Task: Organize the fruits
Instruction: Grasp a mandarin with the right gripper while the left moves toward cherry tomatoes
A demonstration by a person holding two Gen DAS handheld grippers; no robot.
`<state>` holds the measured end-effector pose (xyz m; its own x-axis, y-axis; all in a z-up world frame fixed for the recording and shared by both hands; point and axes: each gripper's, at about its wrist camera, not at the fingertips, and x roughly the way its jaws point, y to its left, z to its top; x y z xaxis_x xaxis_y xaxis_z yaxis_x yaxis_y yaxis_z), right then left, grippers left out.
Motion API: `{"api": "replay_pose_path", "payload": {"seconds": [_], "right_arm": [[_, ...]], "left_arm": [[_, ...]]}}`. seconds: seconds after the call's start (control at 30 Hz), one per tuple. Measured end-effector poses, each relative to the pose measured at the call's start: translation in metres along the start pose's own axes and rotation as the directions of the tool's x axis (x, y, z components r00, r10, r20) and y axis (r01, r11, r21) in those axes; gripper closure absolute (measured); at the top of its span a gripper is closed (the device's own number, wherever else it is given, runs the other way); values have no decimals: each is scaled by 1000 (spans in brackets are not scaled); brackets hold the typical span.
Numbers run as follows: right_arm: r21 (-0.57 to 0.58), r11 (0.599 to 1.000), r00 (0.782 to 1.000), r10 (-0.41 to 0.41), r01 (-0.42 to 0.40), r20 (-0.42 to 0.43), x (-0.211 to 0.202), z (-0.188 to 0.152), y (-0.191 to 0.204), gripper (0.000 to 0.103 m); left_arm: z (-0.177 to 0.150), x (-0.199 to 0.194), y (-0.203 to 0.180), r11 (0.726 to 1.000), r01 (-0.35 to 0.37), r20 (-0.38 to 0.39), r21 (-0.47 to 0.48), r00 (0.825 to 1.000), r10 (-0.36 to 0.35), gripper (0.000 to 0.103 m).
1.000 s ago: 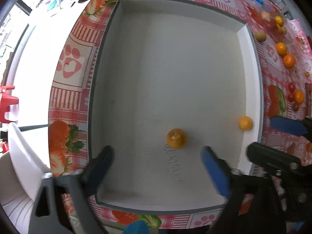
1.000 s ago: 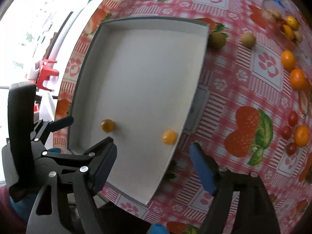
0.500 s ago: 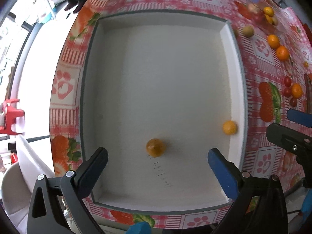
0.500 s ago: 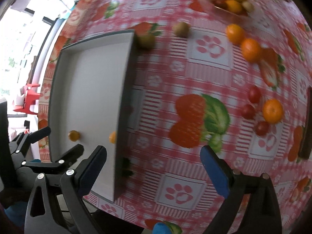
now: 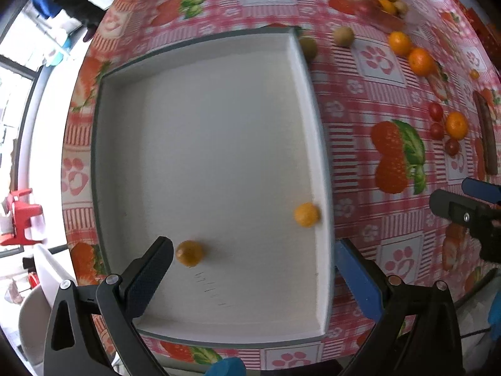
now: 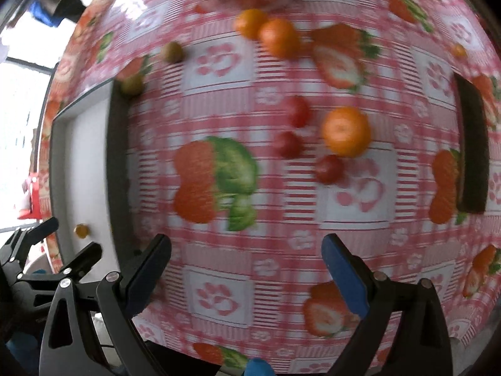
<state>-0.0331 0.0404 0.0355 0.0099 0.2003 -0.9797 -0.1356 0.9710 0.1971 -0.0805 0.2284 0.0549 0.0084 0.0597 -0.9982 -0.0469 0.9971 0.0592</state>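
Note:
A white tray with a grey rim lies on the pink checked tablecloth. Two small orange fruits rest in its near part. My left gripper hangs open above the tray's near end, nothing between its fingers. In the right wrist view my right gripper stands open and empty over bare cloth, right of the tray. Ahead of it lie an orange and three cherry tomatoes. Farther off sit two oranges and two green-brown fruits.
A clear bowl with several fruits stands at the far side. A dark brown strip lies on the cloth at the right. The table's edge runs along the left, with a white chair and a red object beyond it.
Both grippers have slid right across the table. The right one left the tray and now hangs over the cloth near the tomatoes; its jaws widened early on. The fruits in the tray stayed put.

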Motion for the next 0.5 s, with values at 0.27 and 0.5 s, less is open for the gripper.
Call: {"api": "replay_pose_path", "payload": {"seconds": [0.27, 0.5], "right_arm": [[123, 992, 999, -21, 18, 25, -12, 5, -67, 5], [204, 979, 999, -8, -2, 47, -16, 18, -110, 5]], "left_arm": [[18, -17, -47, 999, -1, 14, 47, 1000, 0, 0], [21, -24, -81, 997, 5, 9, 82, 1000, -5, 0]]}}
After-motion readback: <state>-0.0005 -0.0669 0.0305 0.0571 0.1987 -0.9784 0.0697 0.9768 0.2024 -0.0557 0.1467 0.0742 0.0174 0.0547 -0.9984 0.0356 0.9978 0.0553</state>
